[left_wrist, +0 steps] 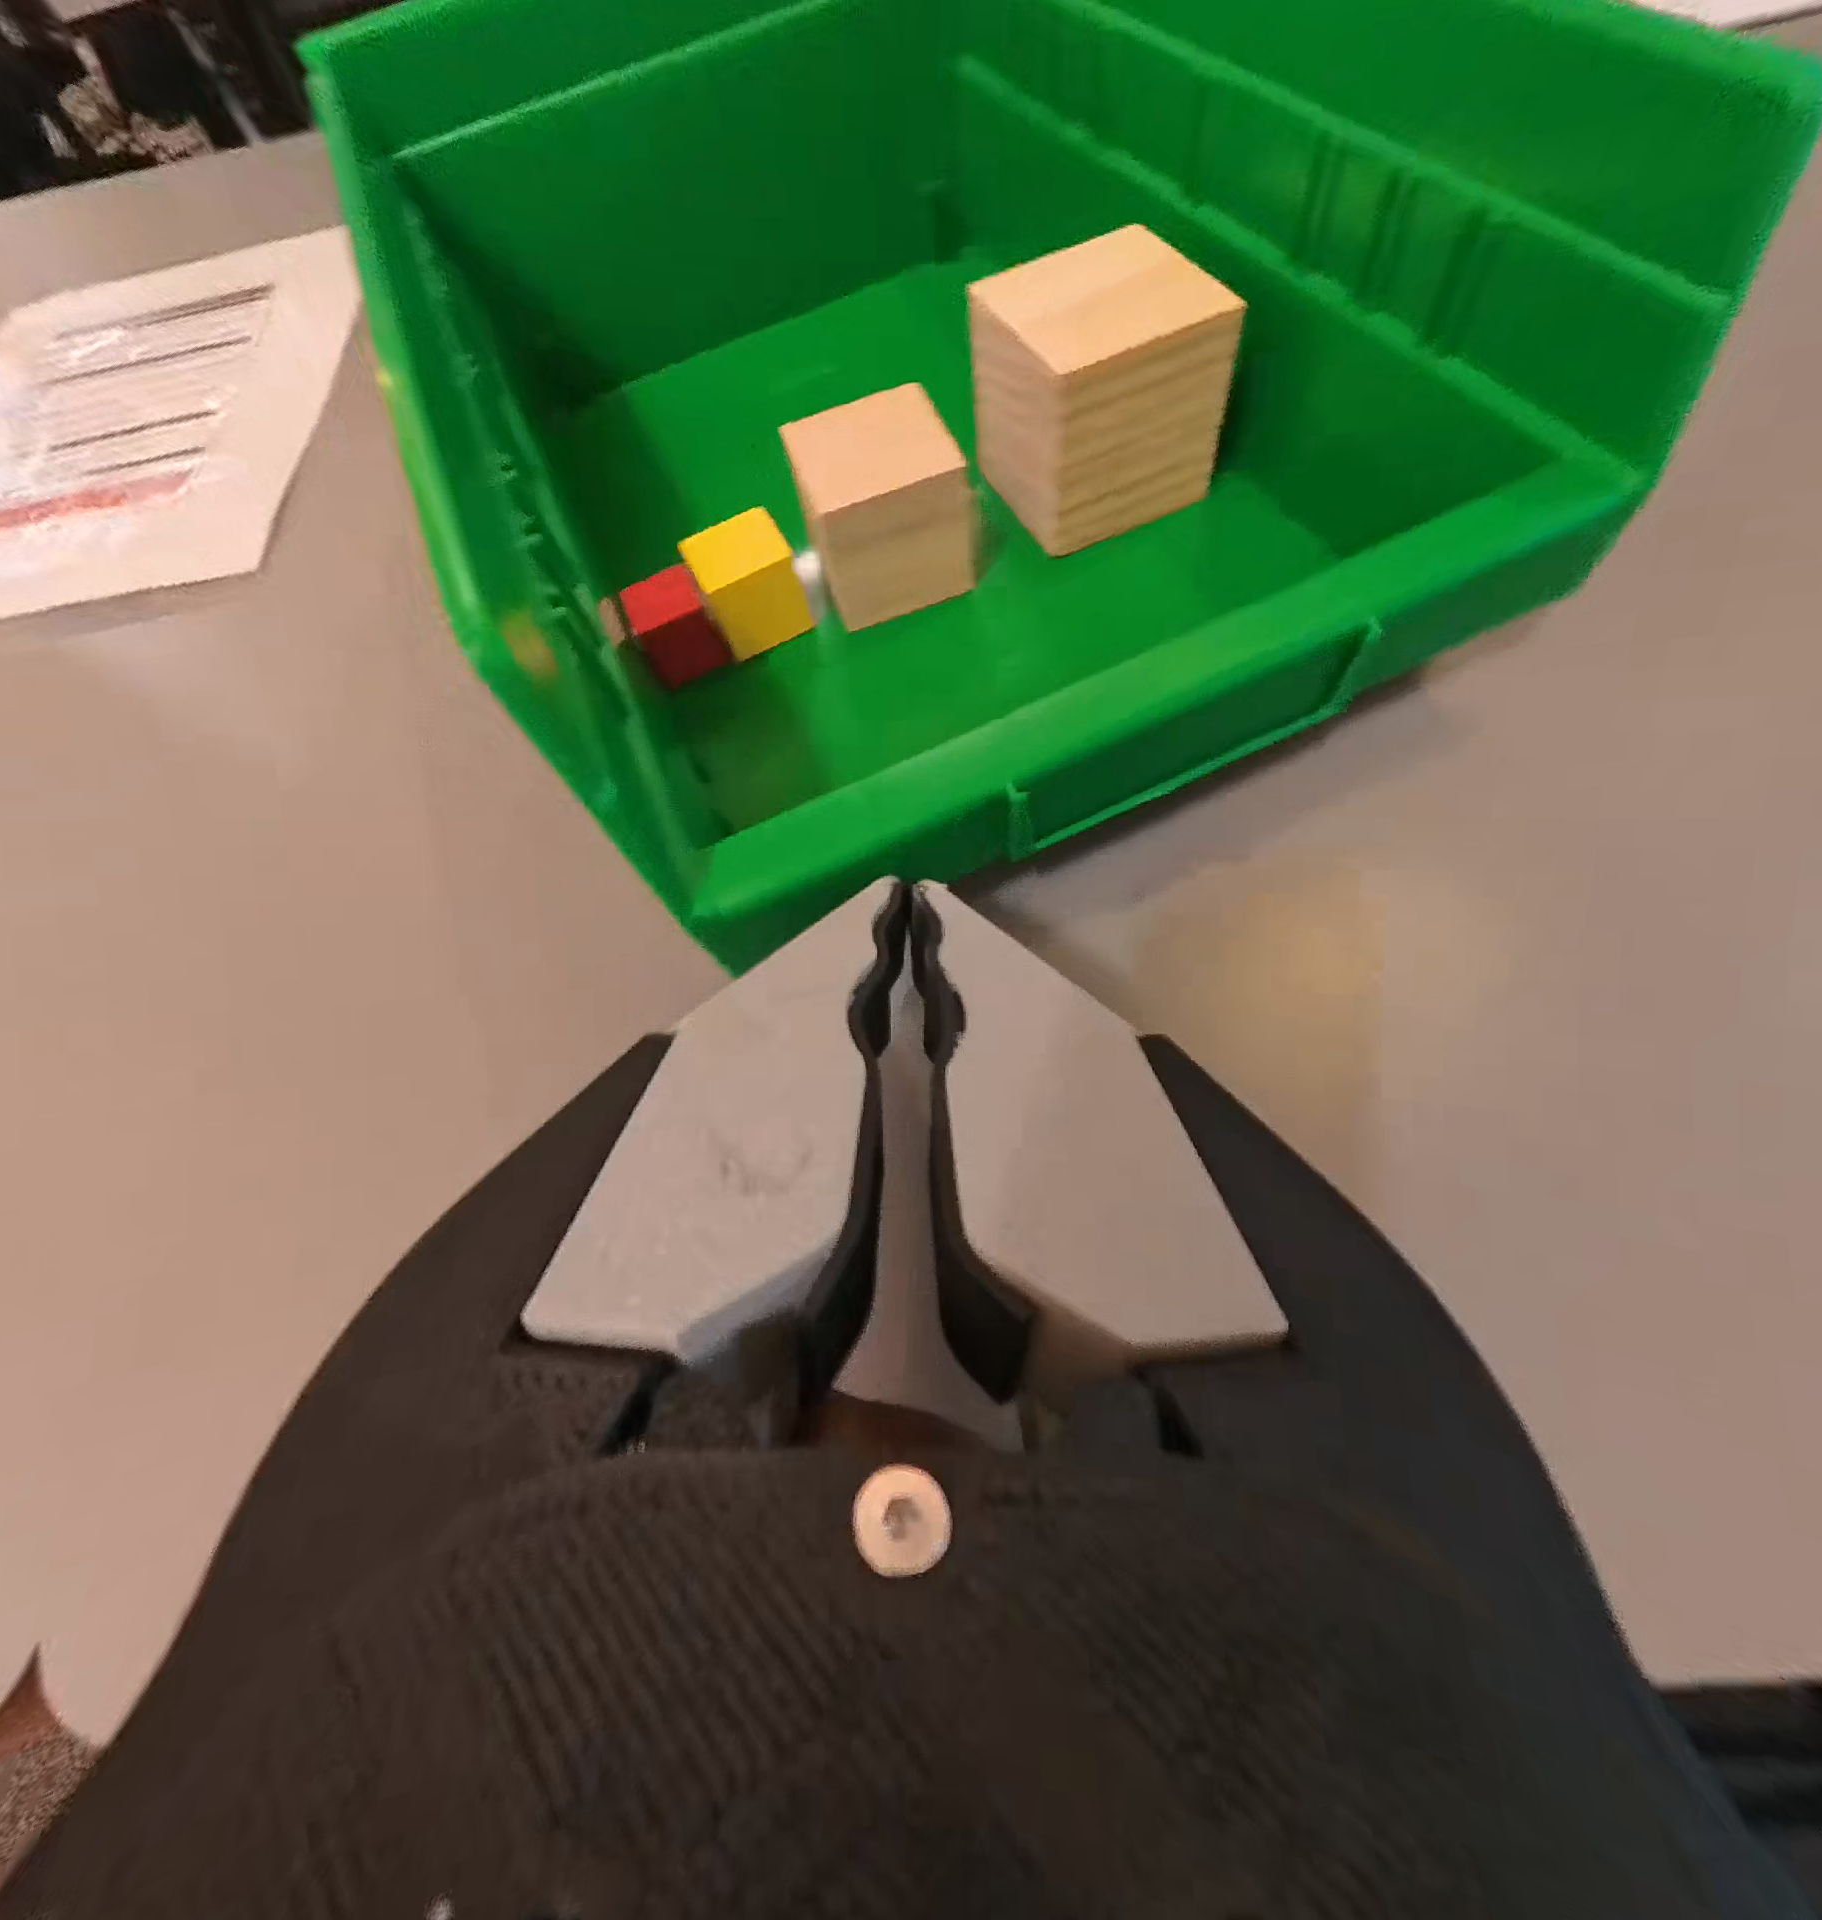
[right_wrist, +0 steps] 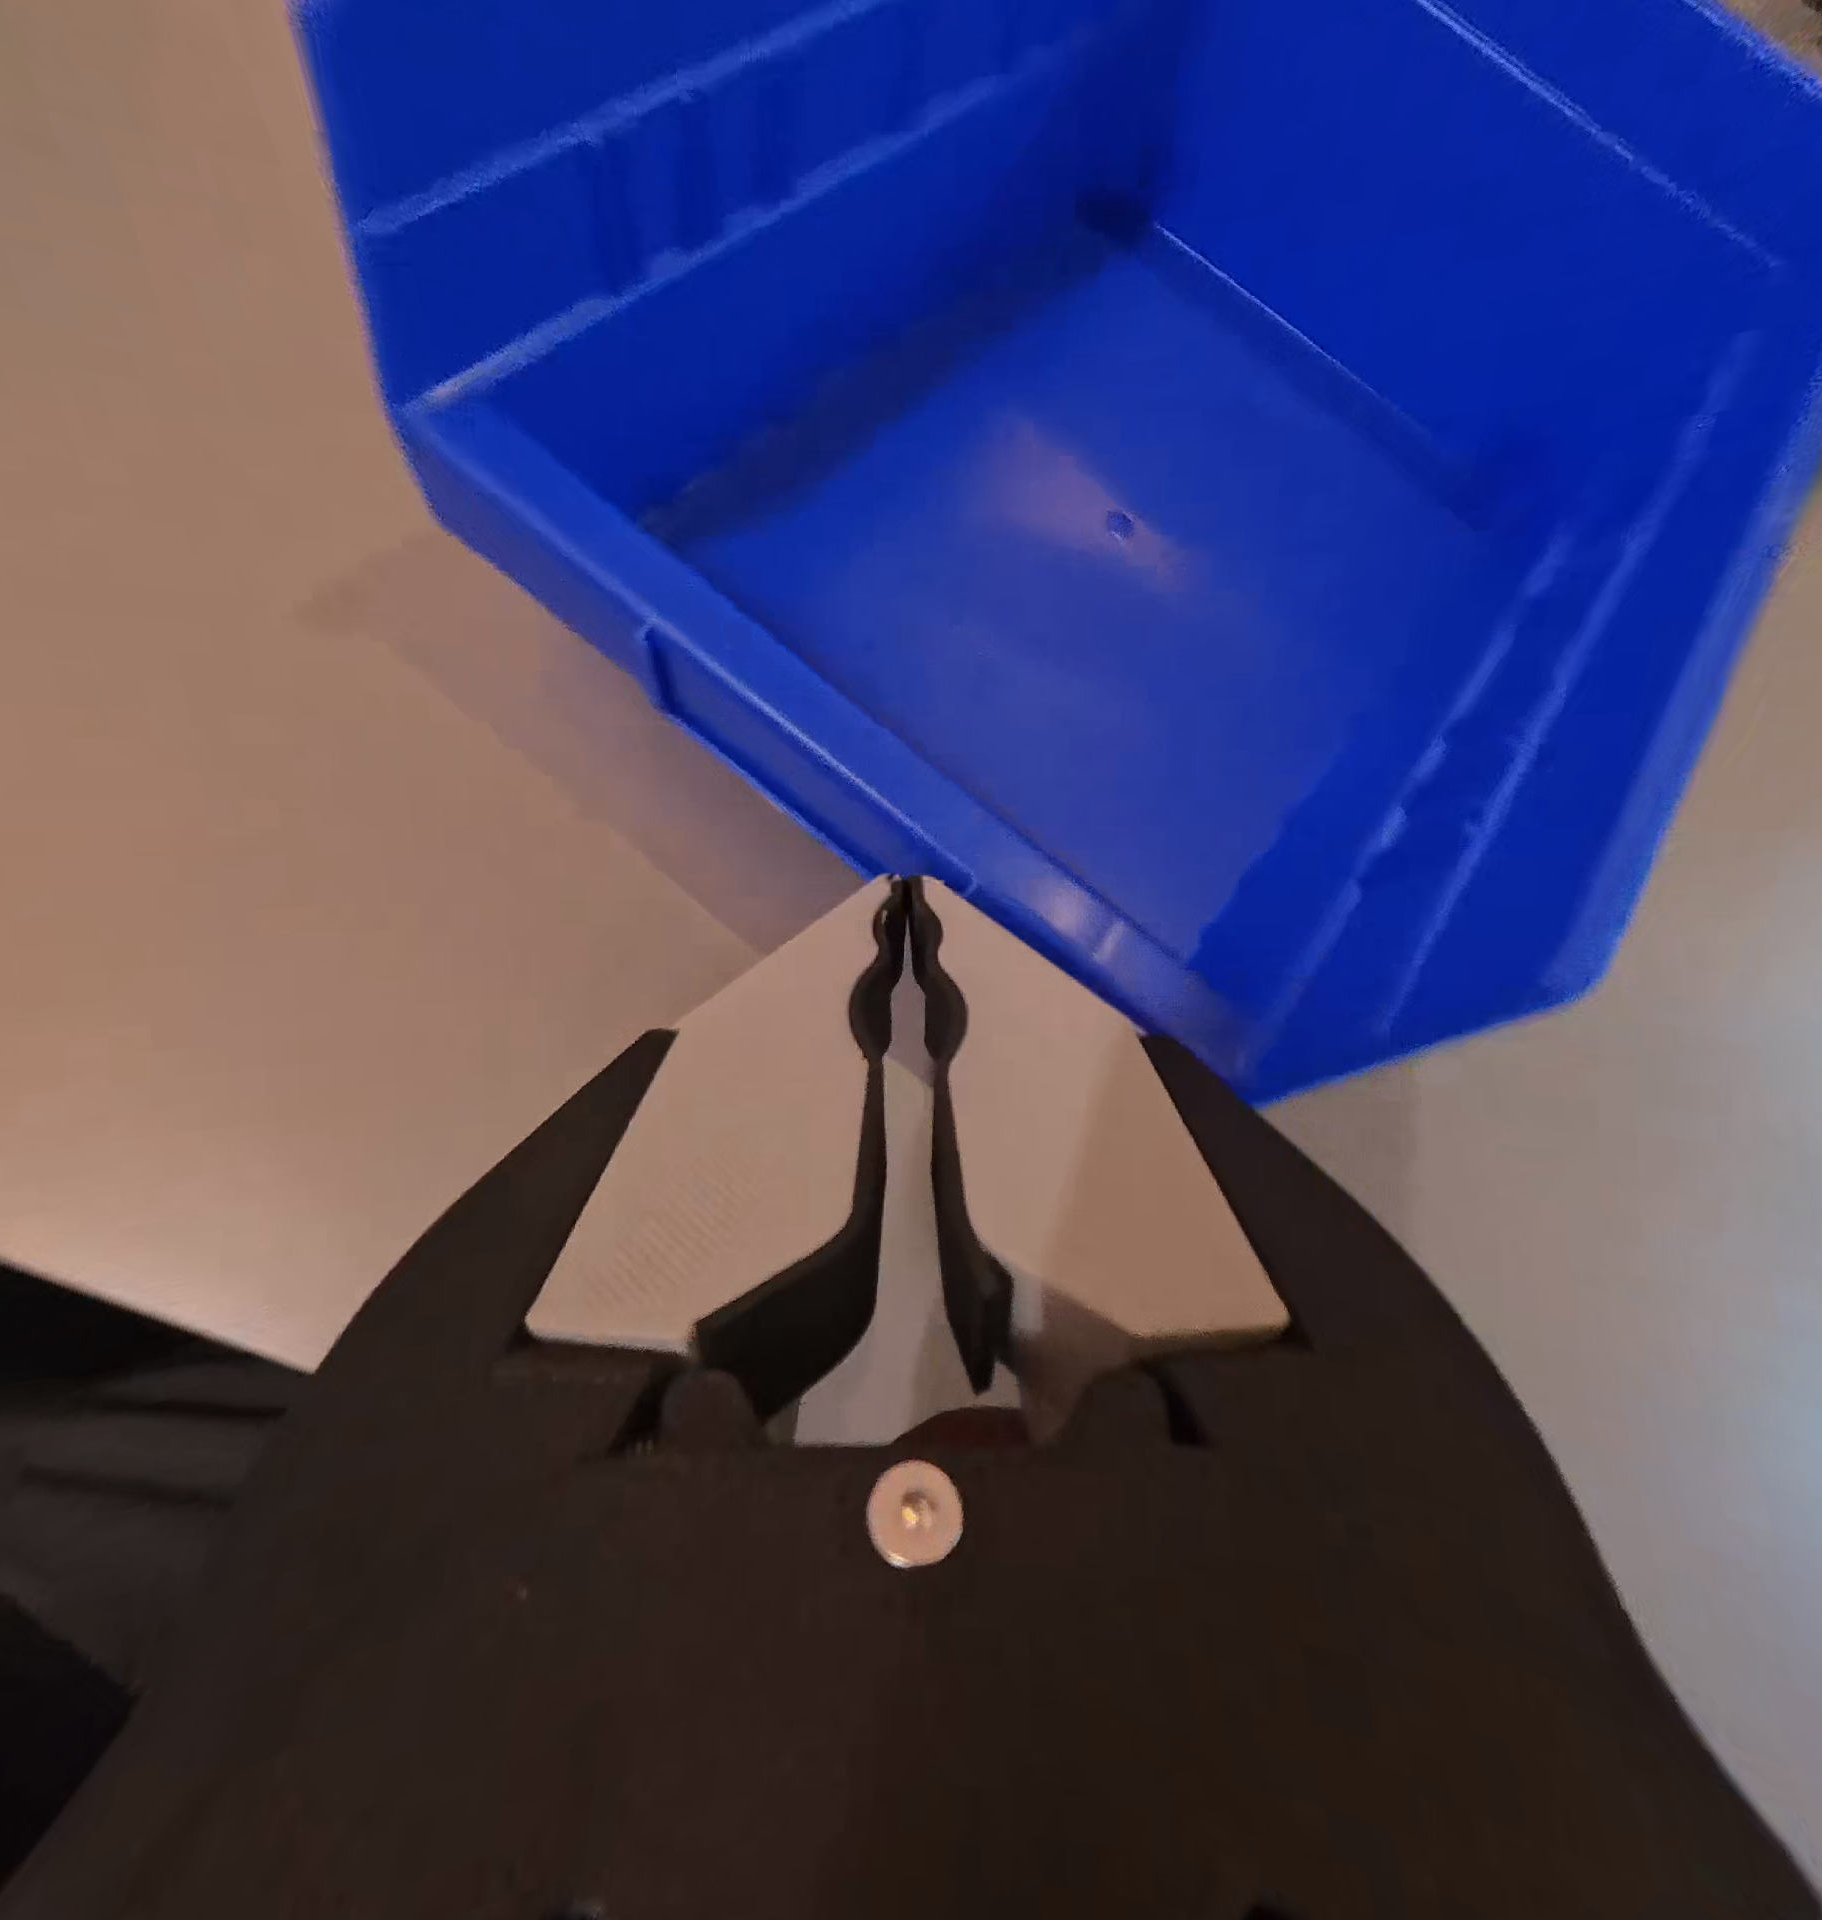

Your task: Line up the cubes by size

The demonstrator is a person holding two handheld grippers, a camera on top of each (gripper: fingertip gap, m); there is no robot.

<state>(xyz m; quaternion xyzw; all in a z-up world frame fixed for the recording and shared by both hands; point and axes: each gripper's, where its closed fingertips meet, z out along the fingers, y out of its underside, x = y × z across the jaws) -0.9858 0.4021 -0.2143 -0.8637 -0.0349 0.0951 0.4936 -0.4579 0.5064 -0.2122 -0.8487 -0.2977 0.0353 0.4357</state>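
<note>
— Jaws first: how are they sitting?

— Both pairs are pressed together with nothing between them. The left gripper (left_wrist: 908, 896) is hovering over the grey bench (left_wrist: 211, 935), its tips pointing at the near corner of the green bin (left_wrist: 1177, 769). The right gripper (right_wrist: 908, 891) is doing the same in its own view, its tips pointing at the near rim of a blue bin (right_wrist: 782, 686).

— Anything lying in the blue one?

— Only its bare floor is showing.

— And the cubes?

— All are sitting on the floor of the green bin, running in a diagonal row from far right to near left. The large wooden cube (left_wrist: 1109, 390) is standing at the far right end, with a small gap before the next one. The medium wooden cube (left_wrist: 886, 504) is coming next. Something small and pale (left_wrist: 809, 577) is peeking out between it and the yellow cube (left_wrist: 746, 582); I cannot tell what it is. The red cube (left_wrist: 675, 623) is touching the yellow one. At the left end, against the bin wall, a tiny pale cube (left_wrist: 610, 621) is mostly hiding behind the red.

— Anything else lying on the bench?

— A printed sheet of paper (left_wrist: 128, 416) is lying left of the green bin.
</note>
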